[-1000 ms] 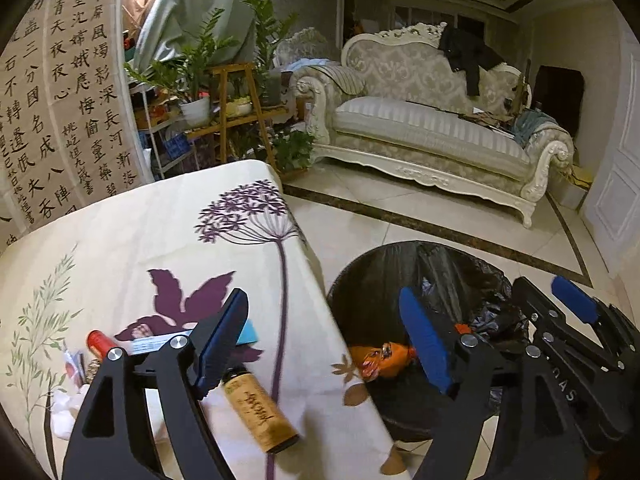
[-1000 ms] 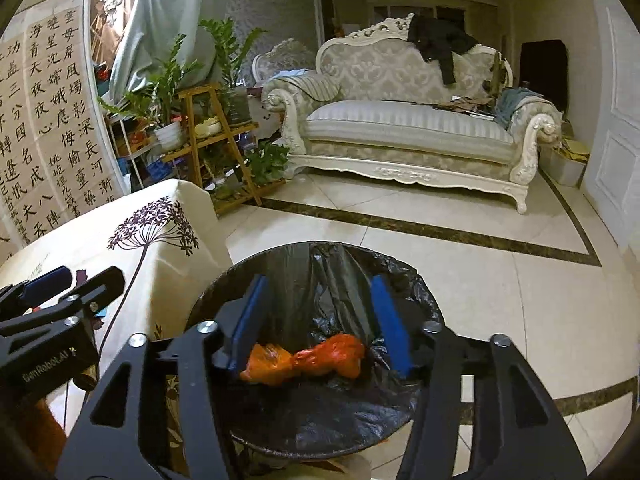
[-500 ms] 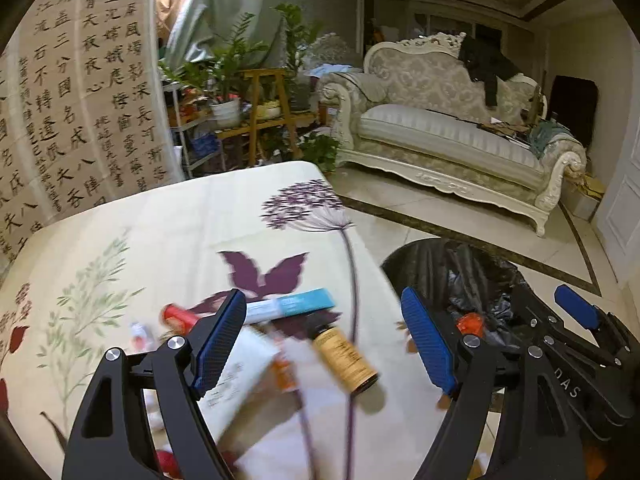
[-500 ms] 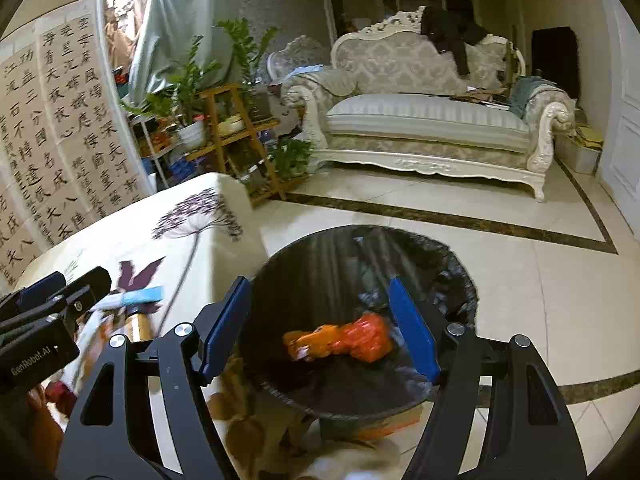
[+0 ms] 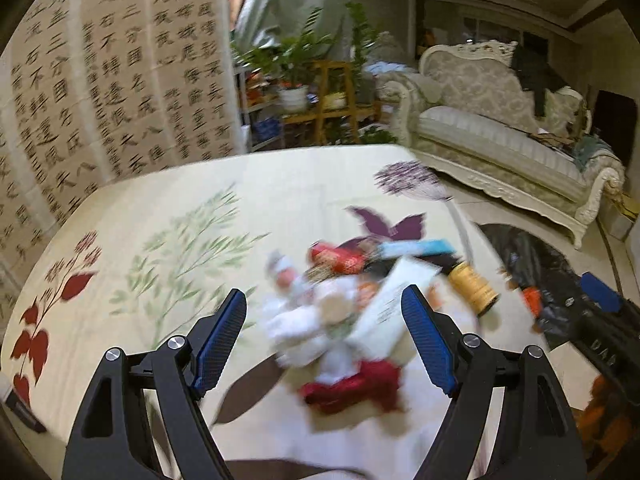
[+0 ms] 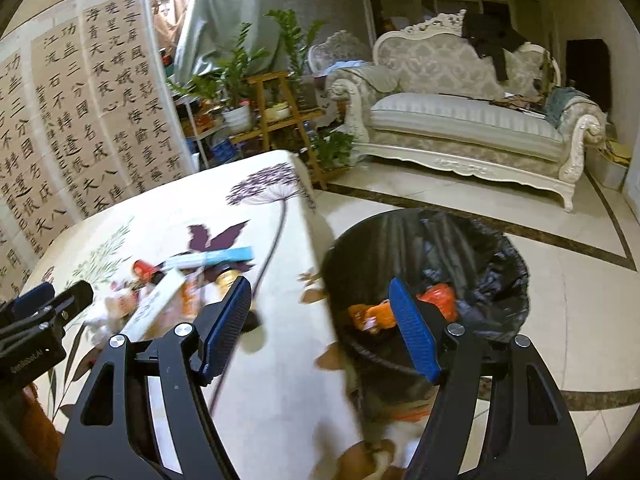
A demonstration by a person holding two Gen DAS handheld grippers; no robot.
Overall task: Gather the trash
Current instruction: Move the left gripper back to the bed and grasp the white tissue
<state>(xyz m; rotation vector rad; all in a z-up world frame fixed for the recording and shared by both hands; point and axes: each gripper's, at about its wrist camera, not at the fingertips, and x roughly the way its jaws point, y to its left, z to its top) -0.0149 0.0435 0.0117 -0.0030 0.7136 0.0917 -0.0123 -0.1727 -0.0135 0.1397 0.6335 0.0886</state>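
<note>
A blurred heap of trash (image 5: pixel 344 320) lies on the flowered tablecloth (image 5: pixel 160 208): white tissue, a red wrapper (image 5: pixel 356 388), a white box, a blue-and-white tube (image 5: pixel 416 248) and a brown bottle (image 5: pixel 472 288) with a yellow label. My left gripper (image 5: pixel 324 320) hangs open just over the heap, with nothing between its fingers. My right gripper (image 6: pixel 320 308) is open too, straddling the table's edge and the black-lined bin (image 6: pixel 500 240). An orange wrapper (image 6: pixel 366 316) lies inside the bin. The heap (image 6: pixel 160 300) and the left gripper (image 6: pixel 40 312) also show at the left of the right wrist view.
The bin (image 5: pixel 520 256) stands on the tiled floor right beside the table's right edge. Beyond it are a cream sofa (image 6: pixel 460 128), a wooden plant stand (image 6: pixel 276 112) and a calligraphy screen (image 6: pixel 80 120) behind the table.
My left gripper has swung left from the bin's side to over the trash heap. The right gripper's jaws have widened and it has shifted left toward the table edge; the orange wrapper stays in the bin.
</note>
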